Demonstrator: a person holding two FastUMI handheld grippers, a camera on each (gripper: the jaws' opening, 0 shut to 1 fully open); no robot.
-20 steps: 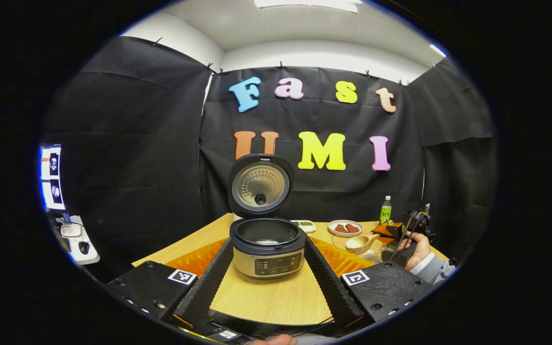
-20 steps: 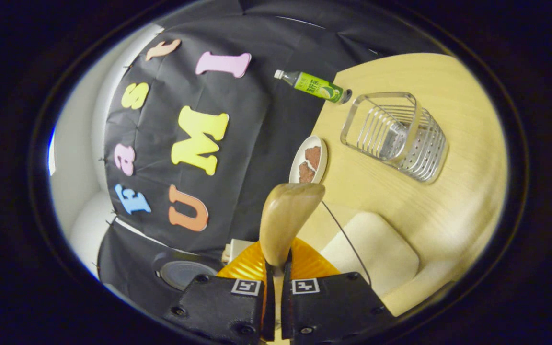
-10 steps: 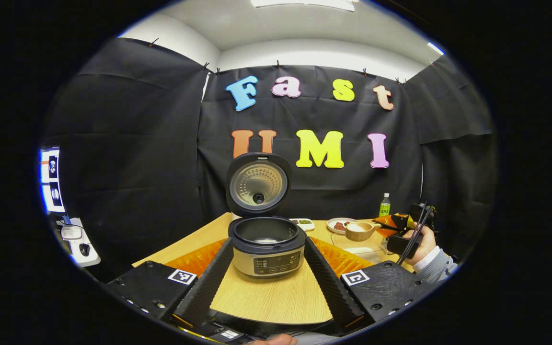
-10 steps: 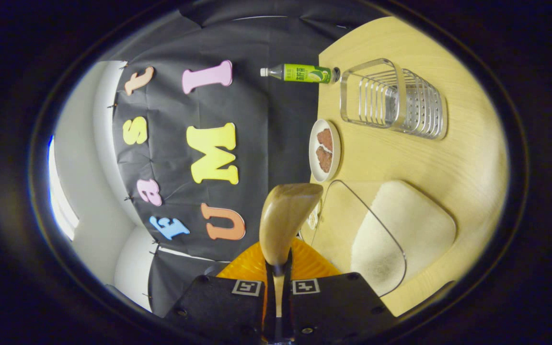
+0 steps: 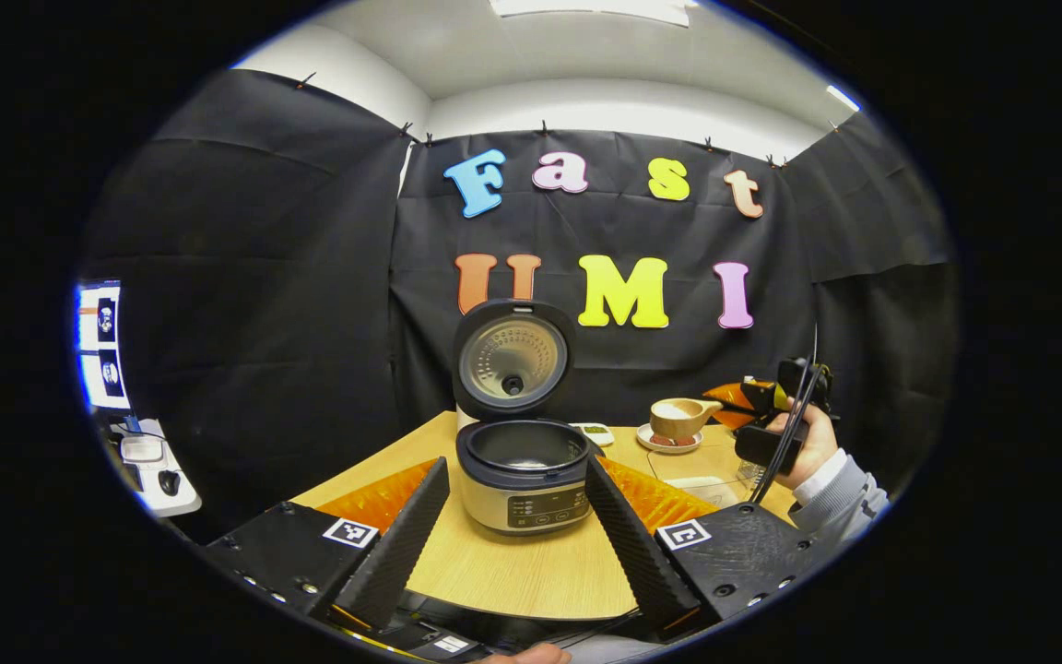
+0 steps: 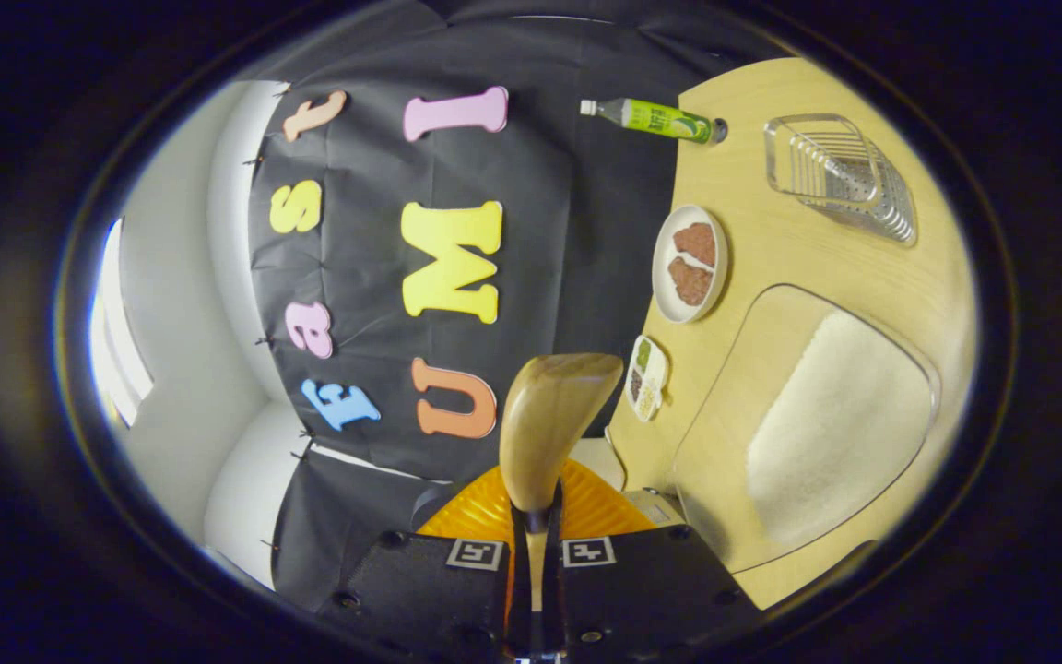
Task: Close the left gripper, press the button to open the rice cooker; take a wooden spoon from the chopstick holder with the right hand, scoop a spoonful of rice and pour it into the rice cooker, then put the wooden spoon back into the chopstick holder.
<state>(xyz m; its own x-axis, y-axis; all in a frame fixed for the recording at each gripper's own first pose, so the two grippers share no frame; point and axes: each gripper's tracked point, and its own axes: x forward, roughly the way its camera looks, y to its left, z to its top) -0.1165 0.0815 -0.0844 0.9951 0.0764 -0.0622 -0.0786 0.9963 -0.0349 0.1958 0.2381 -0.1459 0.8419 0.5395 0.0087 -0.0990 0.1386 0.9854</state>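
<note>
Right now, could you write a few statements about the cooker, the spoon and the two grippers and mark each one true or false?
1. The rice cooker stands with its lid raised. True.
2. The right gripper is shut on the wooden spoon. True.
3. The spoon's bowl is empty. False: the left gripper view shows white rice in it.
4. The left gripper is shut on the cooker. False: its fingers are spread wide and touch nothing.
5. The spoon is held above the table, off to one side of the cooker. True.
6. The chopstick holder holds several utensils. False: it looks empty.
</note>
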